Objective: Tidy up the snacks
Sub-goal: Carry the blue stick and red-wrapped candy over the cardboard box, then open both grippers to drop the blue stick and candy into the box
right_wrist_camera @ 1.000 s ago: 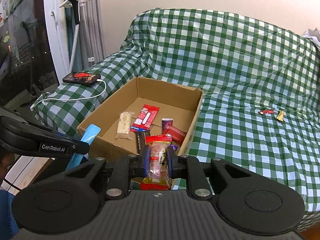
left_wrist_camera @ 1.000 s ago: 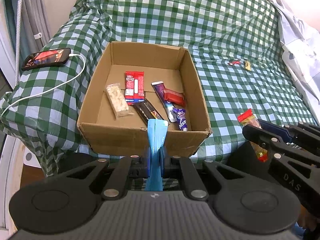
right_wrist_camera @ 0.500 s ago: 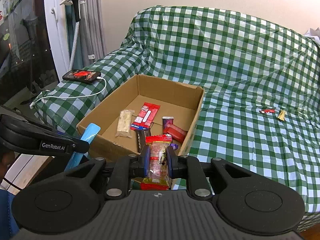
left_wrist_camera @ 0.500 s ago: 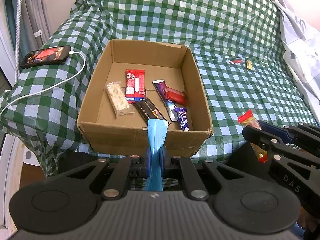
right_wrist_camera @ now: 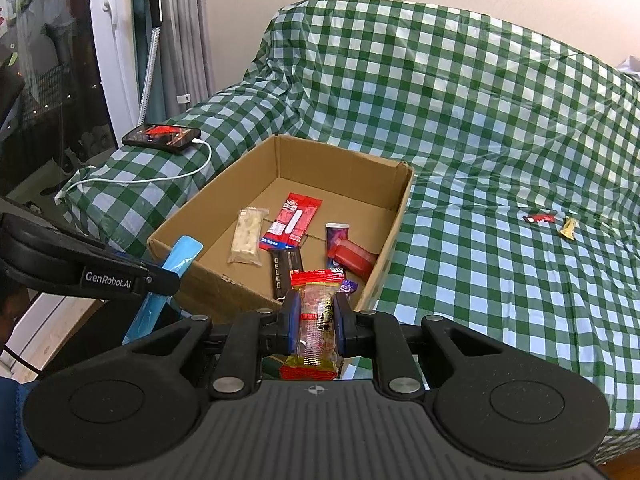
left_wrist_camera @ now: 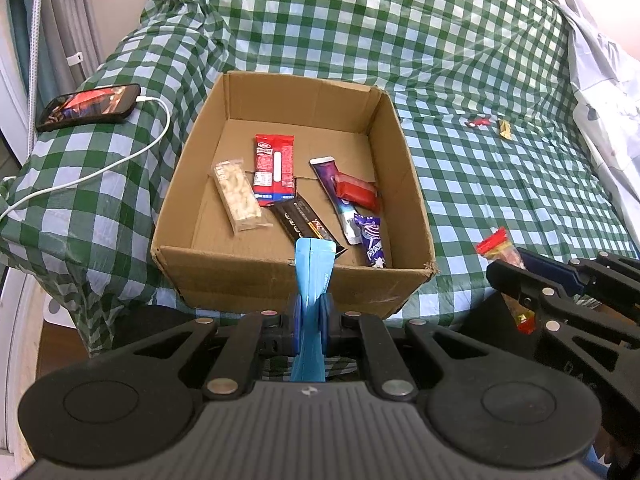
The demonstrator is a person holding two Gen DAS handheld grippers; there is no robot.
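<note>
Barely anything has shifted since a second ago; both hands hang short of the cardboard box (left_wrist_camera: pixel 224 276). Six snacks lie inside already. Left gripper (left_wrist_camera: pixel 310 312) is clamped on a blue packet (left_wrist_camera: pixel 312 268), right gripper (right_wrist_camera: pixel 316 318) pinches a red-ended candy pack (right_wrist_camera: pixel 316 312). Two small sweets (right_wrist_camera: pixel 554 222) wait on the checked cover (right_wrist_camera: pixel 500 140).

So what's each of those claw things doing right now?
Left gripper: closed on a blue packet.
Right gripper: closed on a clear red-ended snack packet.
</note>
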